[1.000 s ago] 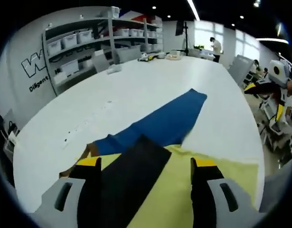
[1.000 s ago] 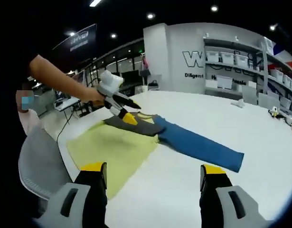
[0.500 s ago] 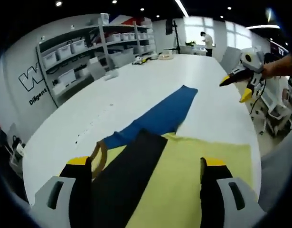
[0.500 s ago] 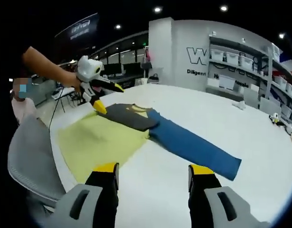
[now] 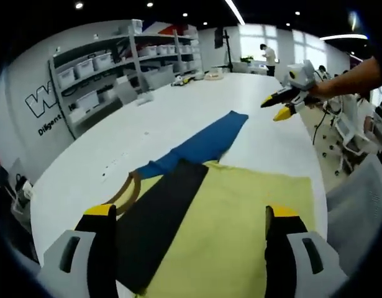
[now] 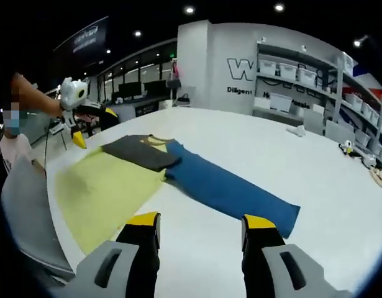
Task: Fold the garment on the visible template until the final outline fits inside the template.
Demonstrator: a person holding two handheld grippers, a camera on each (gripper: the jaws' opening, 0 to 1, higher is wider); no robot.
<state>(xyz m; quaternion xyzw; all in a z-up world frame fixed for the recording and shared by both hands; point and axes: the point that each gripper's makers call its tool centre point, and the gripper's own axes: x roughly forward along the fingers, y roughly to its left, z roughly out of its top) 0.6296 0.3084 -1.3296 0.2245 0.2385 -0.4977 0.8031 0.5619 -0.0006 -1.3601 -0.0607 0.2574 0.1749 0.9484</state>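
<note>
A: Item one, the garment (image 6: 147, 174). We log it flat on the white table (image 6: 315, 180): yellow body (image 6: 104, 186), dark sleeve (image 6: 140, 151) folded across it, blue sleeve (image 6: 231, 194) stretched out past the body's edge.

B: Item two, the left gripper (image 5: 187, 217). We note its jaws wide apart with nothing between them. A second ago they sat low over the dark sleeve (image 5: 159, 220) and the cloth ran right up between them; now they stand back and above it, and the fold lies on its own.

A: So we enter the dark-sleeve fold as done and let go. In the right gripper view that same left gripper (image 6: 79, 127) hangs off the near corner of the body, clear of the cloth.

B: Item three, the right gripper (image 6: 200, 225). Jaws apart, narrower than a second ago, empty, above bare table just short of the blue sleeve. In the left gripper view it (image 5: 284, 102) floats past the far end of the blue sleeve (image 5: 200, 144).

A: Template: we cannot make out a marked outline from either view; possibly it lies under the body.

B: Meaning for the task, as we judge it: one sleeve in, the blue one remaining. It is the part that overshoots most, so it looks next for folding.
</note>
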